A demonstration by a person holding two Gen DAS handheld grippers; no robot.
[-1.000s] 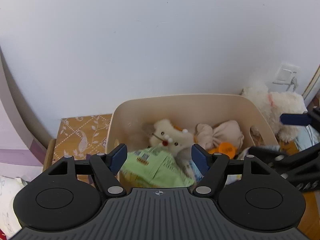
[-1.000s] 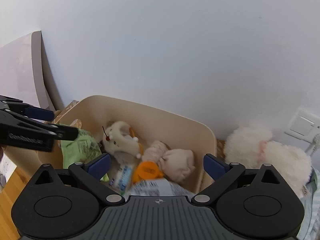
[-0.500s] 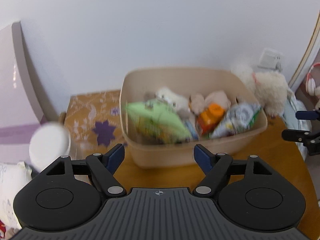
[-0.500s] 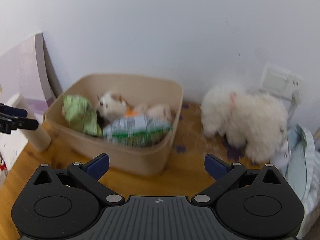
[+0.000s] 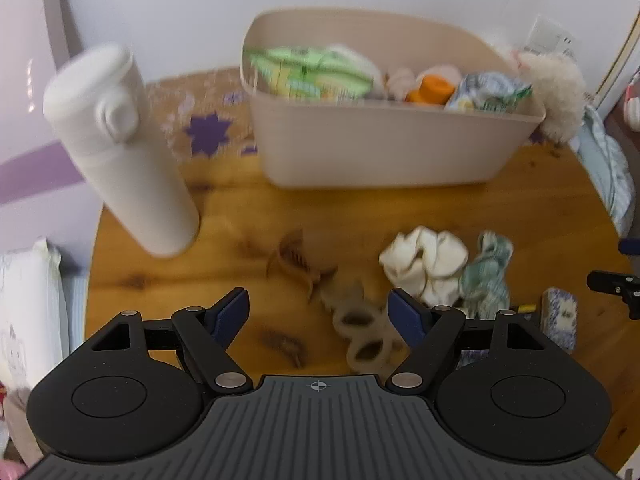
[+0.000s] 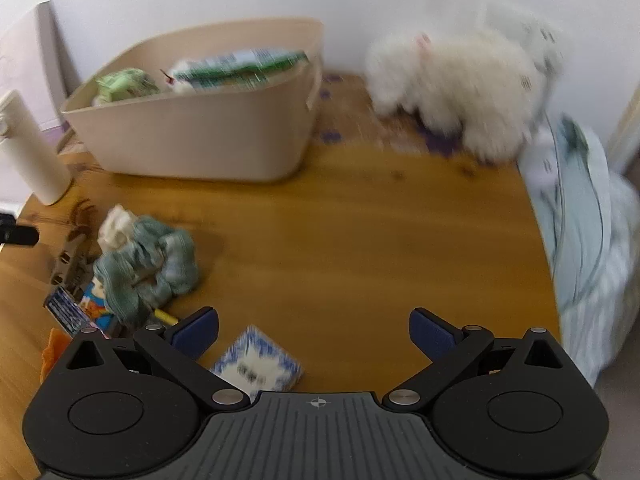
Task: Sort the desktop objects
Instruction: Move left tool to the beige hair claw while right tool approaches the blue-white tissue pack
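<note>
My left gripper [image 5: 318,314] is open and empty over the wooden table [image 5: 360,208]. Just beyond its fingers lie a brown hair claw [image 5: 298,264] and a blurred beige clip [image 5: 362,332]. Right of them are a white scrunchie [image 5: 424,264], a teal scrunchie [image 5: 486,276] and a blue-white packet [image 5: 560,320]. My right gripper [image 6: 314,330] is open and empty too, with the blue-white packet [image 6: 256,368] by its left finger and the teal scrunchie [image 6: 148,268] further left. The beige bin [image 5: 384,140] at the back holds snack packs and soft toys.
A white bottle [image 5: 120,148] stands left of the bin. A white plush toy [image 6: 460,88] sits against the wall right of the bin [image 6: 200,140]. Pale cloth [image 6: 592,240] hangs over the table's right edge. A colourful card [image 6: 80,312] lies near the scrunchies.
Both grippers have drawn back from above the bin and sunk toward the table. The snack packs stay in the bin. The loose things on the table have come into view.
</note>
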